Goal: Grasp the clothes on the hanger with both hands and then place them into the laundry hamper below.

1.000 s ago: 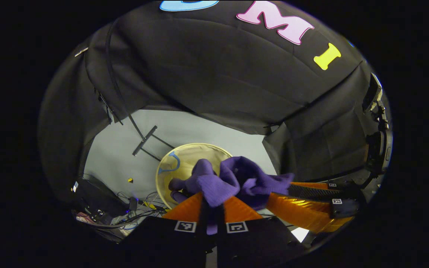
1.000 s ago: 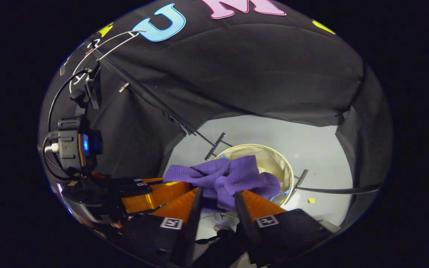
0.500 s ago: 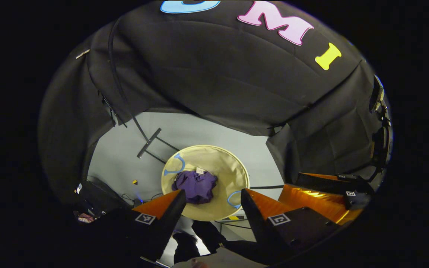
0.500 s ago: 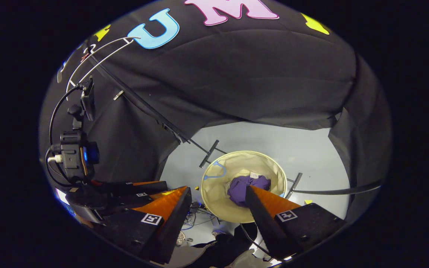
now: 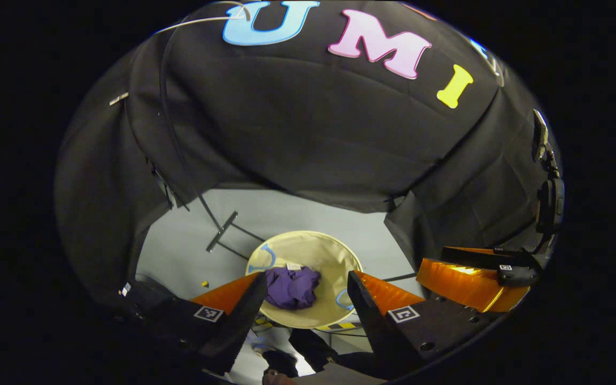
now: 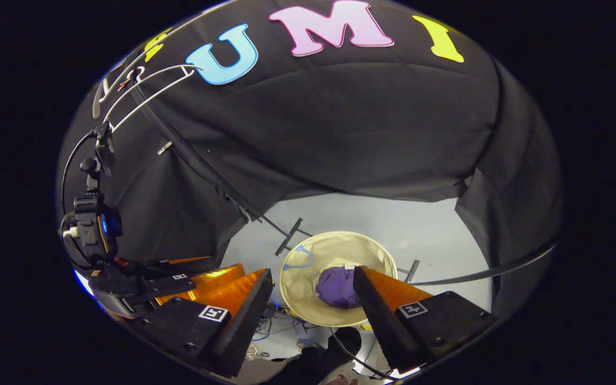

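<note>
A crumpled purple garment (image 5: 293, 287) lies at the bottom of the round cream laundry hamper (image 5: 335, 258) on the floor. My left gripper (image 5: 305, 278) hangs open above the hamper, nothing between its fingers. In the right gripper view the same garment (image 6: 337, 287) rests inside the hamper (image 6: 308, 278), partly hidden by one finger. My right gripper (image 6: 313, 272) is open and empty too, well above the hamper. A bare white hanger (image 6: 145, 91) hangs at the upper left of the right gripper view. The other gripper (image 5: 474, 272) shows at the right of the left gripper view.
A black rack foot (image 5: 221, 231) and thin poles stand on the grey floor (image 5: 297, 214) behind the hamper. Cables and equipment (image 5: 142, 291) lie at the lower left. The left gripper's camera unit (image 6: 91, 230) sits at the left of the right gripper view. A person's dark clothing (image 5: 308, 347) shows below.
Both grippers were shut on the purple garment a second ago. They opened, the garment dropped into the hamper, and both grippers have since risen a little.
</note>
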`<state>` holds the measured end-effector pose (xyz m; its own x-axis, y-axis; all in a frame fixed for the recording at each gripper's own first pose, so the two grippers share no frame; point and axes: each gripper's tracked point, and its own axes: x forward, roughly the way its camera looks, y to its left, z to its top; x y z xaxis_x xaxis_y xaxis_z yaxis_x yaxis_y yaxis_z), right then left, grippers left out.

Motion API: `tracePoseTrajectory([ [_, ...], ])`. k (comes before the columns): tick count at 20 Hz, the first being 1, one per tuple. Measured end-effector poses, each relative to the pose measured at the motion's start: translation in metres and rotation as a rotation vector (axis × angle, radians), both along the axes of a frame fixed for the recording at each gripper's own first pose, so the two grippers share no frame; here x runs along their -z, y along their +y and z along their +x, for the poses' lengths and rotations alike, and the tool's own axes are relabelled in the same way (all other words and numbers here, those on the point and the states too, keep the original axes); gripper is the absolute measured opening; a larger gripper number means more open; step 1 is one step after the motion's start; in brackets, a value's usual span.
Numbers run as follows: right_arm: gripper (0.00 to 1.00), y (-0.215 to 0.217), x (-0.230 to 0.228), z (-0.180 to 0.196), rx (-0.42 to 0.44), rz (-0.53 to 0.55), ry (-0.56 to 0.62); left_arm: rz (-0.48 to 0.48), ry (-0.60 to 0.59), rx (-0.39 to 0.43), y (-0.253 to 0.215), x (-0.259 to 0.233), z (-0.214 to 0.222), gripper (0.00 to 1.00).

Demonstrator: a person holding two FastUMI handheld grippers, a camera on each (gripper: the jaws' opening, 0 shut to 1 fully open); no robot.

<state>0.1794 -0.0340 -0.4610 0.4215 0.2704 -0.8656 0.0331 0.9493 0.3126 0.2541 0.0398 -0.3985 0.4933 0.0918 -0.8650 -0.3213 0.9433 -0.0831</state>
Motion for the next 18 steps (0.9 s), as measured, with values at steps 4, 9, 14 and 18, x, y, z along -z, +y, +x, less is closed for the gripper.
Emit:
tracePoseTrajectory([
  [4,0.99,0.006,-0.044,0.002,0.032,-0.032,-0.117,0.076,-0.134,0.07,0.002,-0.059,0.0,0.96],
  [9,0.99,0.02,-0.129,-0.011,0.075,-0.052,-0.305,0.141,-0.353,0.163,-0.006,-0.148,-0.026,0.96],
  [14,0.99,0.031,-0.234,-0.028,0.095,-0.154,-0.626,0.207,-0.6,0.217,-0.005,-0.243,-0.048,0.95],
  [18,0.98,0.048,-0.306,-0.064,0.105,-0.243,-0.827,0.267,-0.795,0.276,-0.017,-0.316,-0.099,0.92],
])
